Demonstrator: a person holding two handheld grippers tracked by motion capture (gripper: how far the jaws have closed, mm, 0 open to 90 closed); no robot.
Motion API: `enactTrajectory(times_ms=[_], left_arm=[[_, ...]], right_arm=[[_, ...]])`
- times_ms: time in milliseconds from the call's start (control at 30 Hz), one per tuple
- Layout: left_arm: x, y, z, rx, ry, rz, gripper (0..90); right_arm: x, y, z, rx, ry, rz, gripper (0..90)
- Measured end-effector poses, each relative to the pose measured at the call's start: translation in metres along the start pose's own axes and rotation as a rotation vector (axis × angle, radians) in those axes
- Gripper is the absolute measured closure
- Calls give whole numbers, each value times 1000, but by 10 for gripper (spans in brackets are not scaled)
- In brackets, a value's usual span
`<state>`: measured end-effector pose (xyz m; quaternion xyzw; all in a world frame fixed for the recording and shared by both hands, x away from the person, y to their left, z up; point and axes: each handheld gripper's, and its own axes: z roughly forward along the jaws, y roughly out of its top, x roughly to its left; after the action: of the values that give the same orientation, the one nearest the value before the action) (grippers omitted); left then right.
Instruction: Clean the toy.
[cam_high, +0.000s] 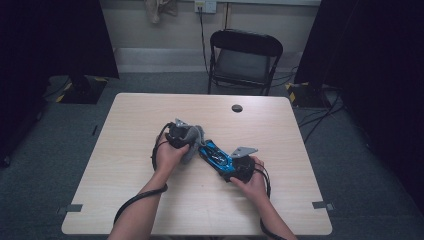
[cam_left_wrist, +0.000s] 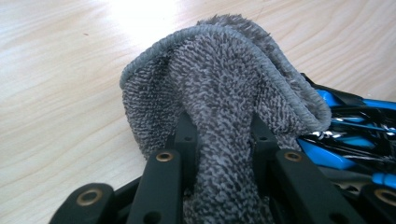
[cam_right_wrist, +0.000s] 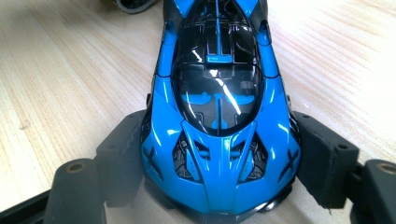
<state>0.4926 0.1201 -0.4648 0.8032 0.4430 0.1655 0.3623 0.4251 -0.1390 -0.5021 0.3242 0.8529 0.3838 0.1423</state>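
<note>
A: What is the biggest thing in the high view?

B: The table (cam_high: 150, 115), light wood, in the middle of the frame. Behind it, at the upper middle, stands a black folding chair (cam_high: 244, 60).

A: And on the table?

B: A blue and black toy car (cam_high: 215, 155) lies a little below the centre of the frame, pointing from upper left to lower right. In the right gripper view it fills the centre (cam_right_wrist: 219, 116).

A: Who holds it?

B: The right gripper (cam_high: 239, 167), at the lower right of the car. Its two jaws press on both sides of the car body, so it is gripping the car.

A: And the left one?

B: The left gripper (cam_high: 186, 139) is just to the upper left of the car. Its jaws are closed on a grey cloth (cam_left_wrist: 224, 107). The cloth bulges up between the jaws and touches the car at the right edge of the left gripper view.
</note>
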Motion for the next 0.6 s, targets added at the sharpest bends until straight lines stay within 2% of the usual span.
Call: enactTrajectory(times_ms=[233, 467, 600], left_arm=[[-1, 0, -15, -12, -18, 14, 720], [-6, -18, -26, -17, -61, 19, 719], [-10, -22, -33, -16, -83, 31, 719]], right_arm=[[0, 0, 0, 0, 0, 0, 260], [0, 0, 0, 1, 0, -1, 259], [0, 0, 0, 1, -1, -1, 259]])
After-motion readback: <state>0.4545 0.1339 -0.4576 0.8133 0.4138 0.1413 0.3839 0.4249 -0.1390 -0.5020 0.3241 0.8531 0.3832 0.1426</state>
